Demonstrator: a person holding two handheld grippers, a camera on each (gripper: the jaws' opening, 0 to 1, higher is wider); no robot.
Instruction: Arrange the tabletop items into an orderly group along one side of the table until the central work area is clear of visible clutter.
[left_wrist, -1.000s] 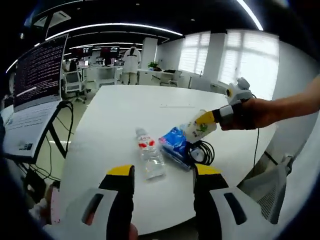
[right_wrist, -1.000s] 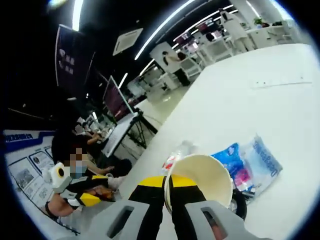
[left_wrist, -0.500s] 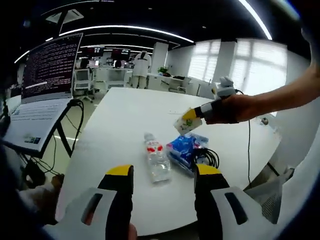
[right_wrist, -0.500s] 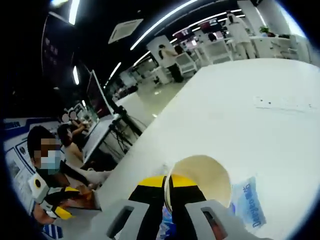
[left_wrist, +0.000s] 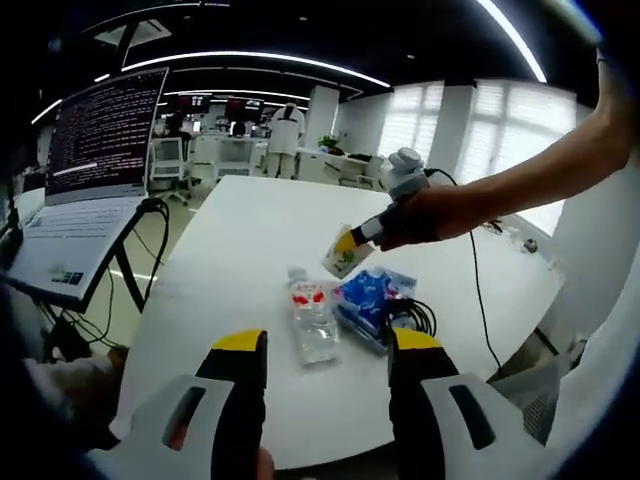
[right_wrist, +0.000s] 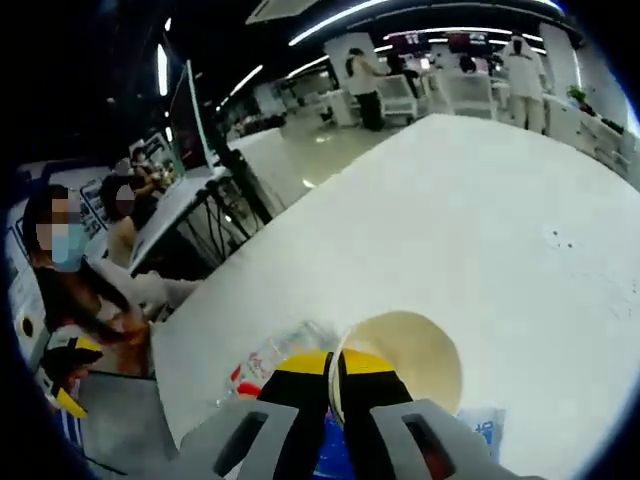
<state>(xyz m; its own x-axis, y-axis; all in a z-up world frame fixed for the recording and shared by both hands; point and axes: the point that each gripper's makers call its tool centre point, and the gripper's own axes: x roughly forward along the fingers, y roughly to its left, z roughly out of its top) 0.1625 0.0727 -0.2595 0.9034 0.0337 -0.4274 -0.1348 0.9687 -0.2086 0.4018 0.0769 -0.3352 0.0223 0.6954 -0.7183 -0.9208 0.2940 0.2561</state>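
Observation:
My right gripper (right_wrist: 335, 365) is shut on the rim of a cream paper cup (right_wrist: 405, 360), held tipped above the white table (right_wrist: 480, 200). In the left gripper view the same cup (left_wrist: 342, 253) hangs over the table, carried by the right gripper (left_wrist: 358, 236) in a person's hand. Below it lie a clear water bottle with a red label (left_wrist: 310, 315), a blue plastic packet (left_wrist: 368, 297) and a coiled black cable (left_wrist: 415, 315). My left gripper (left_wrist: 327, 355) is open near the table's front edge, a little short of the bottle. The bottle (right_wrist: 265, 355) also shows beside my right jaws.
A monitor with text (left_wrist: 100, 135) and a laptop (left_wrist: 60, 250) stand on a stand left of the table. People sit at the left (right_wrist: 70, 270). Desks and standing people fill the far room. The far half of the table (left_wrist: 270, 210) is bare.
The right gripper has carried the cup leftward and farther over the table, from above the packet to above the bottle's far end. The left gripper stays open in place.

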